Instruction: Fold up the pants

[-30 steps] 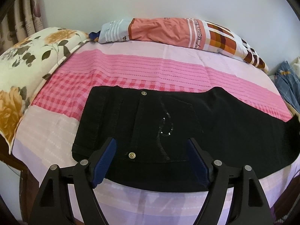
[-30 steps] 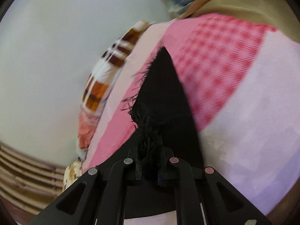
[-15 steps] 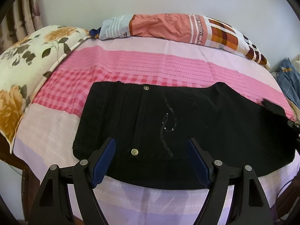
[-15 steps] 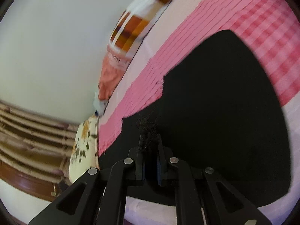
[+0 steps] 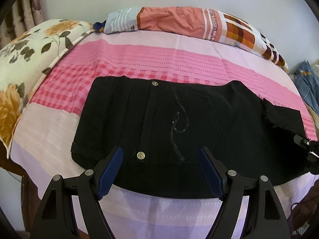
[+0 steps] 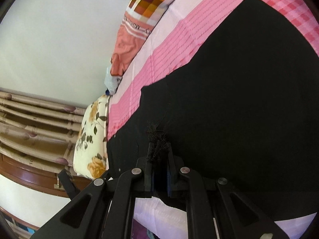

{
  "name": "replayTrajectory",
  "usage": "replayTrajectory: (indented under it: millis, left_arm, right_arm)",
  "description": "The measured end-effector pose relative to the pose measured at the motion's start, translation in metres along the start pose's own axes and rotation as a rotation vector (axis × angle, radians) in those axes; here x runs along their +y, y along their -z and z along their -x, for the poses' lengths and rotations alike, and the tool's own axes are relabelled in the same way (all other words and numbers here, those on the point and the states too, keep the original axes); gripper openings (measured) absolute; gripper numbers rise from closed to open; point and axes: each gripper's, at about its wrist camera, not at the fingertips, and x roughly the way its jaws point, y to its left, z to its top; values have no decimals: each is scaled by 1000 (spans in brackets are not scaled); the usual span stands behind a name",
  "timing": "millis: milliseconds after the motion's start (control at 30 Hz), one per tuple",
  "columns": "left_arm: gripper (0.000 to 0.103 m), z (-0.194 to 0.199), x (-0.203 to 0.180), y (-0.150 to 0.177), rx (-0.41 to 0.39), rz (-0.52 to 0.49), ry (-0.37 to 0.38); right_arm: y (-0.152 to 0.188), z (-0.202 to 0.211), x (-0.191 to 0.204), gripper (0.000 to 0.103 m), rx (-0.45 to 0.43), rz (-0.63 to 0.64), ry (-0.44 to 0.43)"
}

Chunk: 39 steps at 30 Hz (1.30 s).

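Black pants point(image 5: 179, 123) lie flat across the pink striped bed, waistband with two metal buttons to the left. My left gripper point(image 5: 160, 165) is open and empty, hovering over the near edge of the waist area. My right gripper point(image 6: 159, 153) is shut on the frayed hem of a pant leg point(image 6: 157, 135) and holds it over the rest of the pants point(image 6: 239, 109). In the left wrist view the lifted leg end point(image 5: 283, 117) shows at the right, folded back, with the right gripper's tip point(image 5: 305, 145) below it.
A floral pillow point(image 5: 24, 59) lies at the bed's left end. A patchwork bolster point(image 5: 189, 22) lies along the wall. Blue plaid cloth point(image 5: 307, 83) sits past the right edge. The bed's near edge point(image 5: 159, 211) is just under my left gripper.
My right gripper has carried the pant leg hem leftwards over the pants; the folded leg end now shows at the right of the left wrist view. The left gripper has barely moved.
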Motion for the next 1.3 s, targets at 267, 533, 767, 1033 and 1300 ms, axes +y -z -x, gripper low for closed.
replayTrajectory:
  millis: [267,533,767,1033,1300]
  left_arm:
    - [78,-1,0,0,5,0,2]
    - [78,-6,-4,2,27,-12,3]
    - [78,-11,-4,4,49,-13,3]
    - [78,-13,-5,4,53,-18,4]
    - [78,-15,-7,6,64,-30,3]
  right_arm:
    - [11,-16,1,10,52,11,-1]
    - [14,-27,5,10,78,11,-16]
    - [19,-37,6,10,101,18,-29]
    - [23,-44,7,10,124,35,-33]
    - [24,-51,6,12,134,32,-72]
